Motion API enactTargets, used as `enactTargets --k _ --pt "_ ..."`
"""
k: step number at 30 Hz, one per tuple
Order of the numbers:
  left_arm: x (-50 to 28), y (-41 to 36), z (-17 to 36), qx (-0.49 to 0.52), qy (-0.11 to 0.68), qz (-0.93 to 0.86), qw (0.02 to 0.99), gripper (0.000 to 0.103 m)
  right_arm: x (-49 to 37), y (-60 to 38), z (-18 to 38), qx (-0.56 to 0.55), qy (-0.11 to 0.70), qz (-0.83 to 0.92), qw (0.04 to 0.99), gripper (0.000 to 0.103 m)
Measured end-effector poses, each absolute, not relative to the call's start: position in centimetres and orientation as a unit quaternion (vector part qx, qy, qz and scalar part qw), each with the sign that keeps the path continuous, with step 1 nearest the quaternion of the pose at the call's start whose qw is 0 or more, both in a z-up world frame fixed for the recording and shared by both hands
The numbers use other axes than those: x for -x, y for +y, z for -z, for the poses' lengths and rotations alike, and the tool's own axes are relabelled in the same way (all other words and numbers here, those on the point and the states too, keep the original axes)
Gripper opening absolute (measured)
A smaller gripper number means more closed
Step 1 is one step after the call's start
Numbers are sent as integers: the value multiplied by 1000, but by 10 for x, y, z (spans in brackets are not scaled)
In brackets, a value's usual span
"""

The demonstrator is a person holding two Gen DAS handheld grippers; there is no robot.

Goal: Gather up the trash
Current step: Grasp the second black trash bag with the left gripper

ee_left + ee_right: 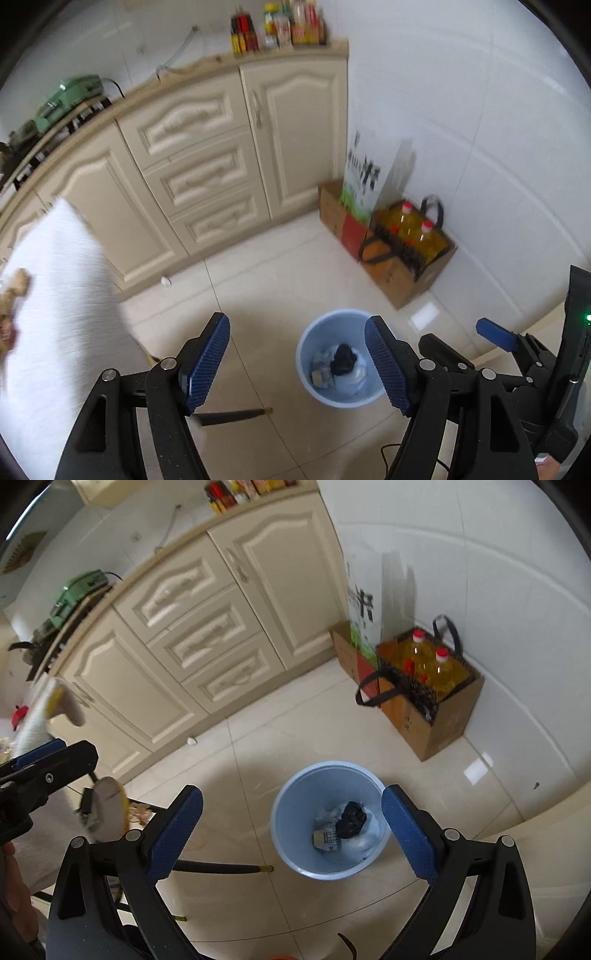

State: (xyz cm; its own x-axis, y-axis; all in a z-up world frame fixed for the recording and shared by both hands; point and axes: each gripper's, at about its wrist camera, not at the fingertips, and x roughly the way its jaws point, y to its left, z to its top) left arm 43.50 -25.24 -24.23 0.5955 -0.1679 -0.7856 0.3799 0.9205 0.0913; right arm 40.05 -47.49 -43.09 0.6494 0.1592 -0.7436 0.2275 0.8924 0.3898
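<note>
A light blue trash bin stands on the tiled floor and holds a black crumpled item, white paper and a small printed packet. It also shows in the right wrist view. My left gripper is open and empty, held above the floor with the bin near its right finger. My right gripper is open and empty, high above the bin. The right gripper also shows at the right edge of the left wrist view.
Cream kitchen cabinets run along the back. A cardboard box with two oil bottles and a white bag stand by the tiled wall. A white-clothed table edge is at left. A black stick lies on the floor.
</note>
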Motion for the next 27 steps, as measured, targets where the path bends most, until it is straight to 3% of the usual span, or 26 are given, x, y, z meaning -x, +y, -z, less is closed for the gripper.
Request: enactTargets --k 5,9,12,21,27 --pt "-369 -204 188 -125 350 143 917 86 -373 -441 362 -207 371 -5 905 101" --pt "-323 -143 151 -112 306 112 939 88 -358 -391 305 -172 332 -35 927 103" --pt "-298 -91 136 -97 281 78 951 96 -352 -348 272 -148 313 -63 936 103" --pt "-265 57 136 -63 260 -49 962 96 -368 -212 225 -78 293 -153 940 103" --pt "-293 129 162 -43 302 -129 943 96 -404 -127 222 -32 302 -195 933 103"
